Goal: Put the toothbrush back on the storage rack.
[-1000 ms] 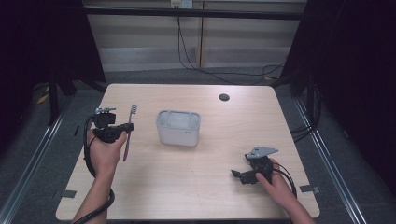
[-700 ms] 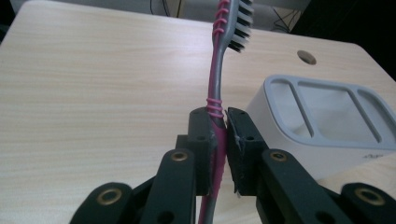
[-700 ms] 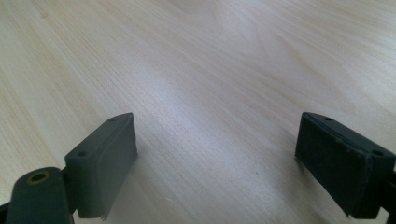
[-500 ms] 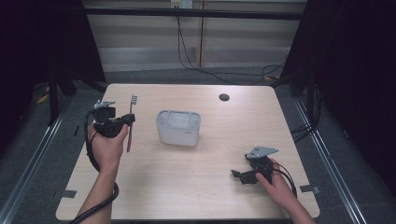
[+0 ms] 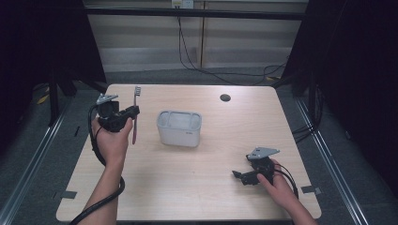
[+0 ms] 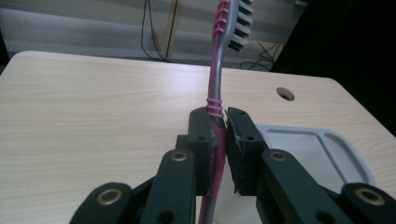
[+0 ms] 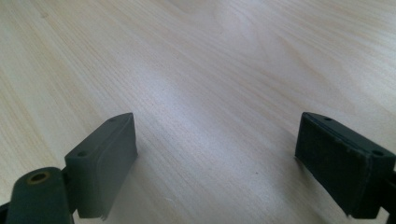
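One pink toothbrush (image 6: 215,93) is pinched upright by the left gripper (image 5: 126,114); it should be kept vertical and lowered into the grey container (image 5: 179,127), while the right gripper (image 5: 245,177) jaws are spread

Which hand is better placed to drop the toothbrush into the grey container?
Left. Its tongs are clamped on the toothbrush, right beside the container. The right tongs are open over bare table, farther away.

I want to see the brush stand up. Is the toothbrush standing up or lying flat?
Standing up. The toothbrush is clamped in the left gripper, bristles on top, above the table.
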`<state>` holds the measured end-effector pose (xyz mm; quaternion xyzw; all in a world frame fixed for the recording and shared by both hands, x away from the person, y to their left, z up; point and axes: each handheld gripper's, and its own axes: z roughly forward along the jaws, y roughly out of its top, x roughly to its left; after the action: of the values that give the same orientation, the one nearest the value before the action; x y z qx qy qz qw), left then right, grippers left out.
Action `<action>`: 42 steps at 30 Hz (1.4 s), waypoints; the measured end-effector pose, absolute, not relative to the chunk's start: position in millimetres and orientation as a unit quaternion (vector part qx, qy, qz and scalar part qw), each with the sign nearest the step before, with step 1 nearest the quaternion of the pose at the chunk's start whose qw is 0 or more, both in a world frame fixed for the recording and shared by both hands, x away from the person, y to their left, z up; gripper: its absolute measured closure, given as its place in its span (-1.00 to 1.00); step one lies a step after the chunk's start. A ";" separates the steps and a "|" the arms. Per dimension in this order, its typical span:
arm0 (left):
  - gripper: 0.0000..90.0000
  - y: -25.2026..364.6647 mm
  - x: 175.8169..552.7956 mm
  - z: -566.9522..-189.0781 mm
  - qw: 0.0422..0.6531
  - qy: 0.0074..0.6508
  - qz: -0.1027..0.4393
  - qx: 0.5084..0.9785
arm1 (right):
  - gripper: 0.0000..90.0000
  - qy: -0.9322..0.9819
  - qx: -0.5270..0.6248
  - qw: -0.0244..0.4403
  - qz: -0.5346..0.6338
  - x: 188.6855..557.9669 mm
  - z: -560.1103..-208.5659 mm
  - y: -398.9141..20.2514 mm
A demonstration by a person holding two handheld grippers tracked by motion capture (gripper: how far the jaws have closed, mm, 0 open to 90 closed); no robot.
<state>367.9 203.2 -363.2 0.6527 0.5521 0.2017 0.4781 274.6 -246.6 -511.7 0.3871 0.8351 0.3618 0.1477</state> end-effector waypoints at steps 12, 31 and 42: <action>0.79 191.5 375.1 -356.7 0.505 0.546 0.210 0.634 | -0.74 0.835 0.387 0.148 0.362 274.6 -511.8 -246.6; 0.79 176.4 385.6 -349.8 0.523 0.531 0.218 0.630 | -0.74 0.835 0.387 0.148 0.362 274.6 -511.8 -246.6; 0.79 164.4 392.5 -346.6 0.533 0.520 0.220 0.630 | -0.74 0.835 0.387 0.148 0.362 274.6 -511.8 -246.6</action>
<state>392.5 164.4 -346.6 0.6303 0.5199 0.2196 0.5331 274.6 -246.6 -511.8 0.3873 0.8348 0.3622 0.1481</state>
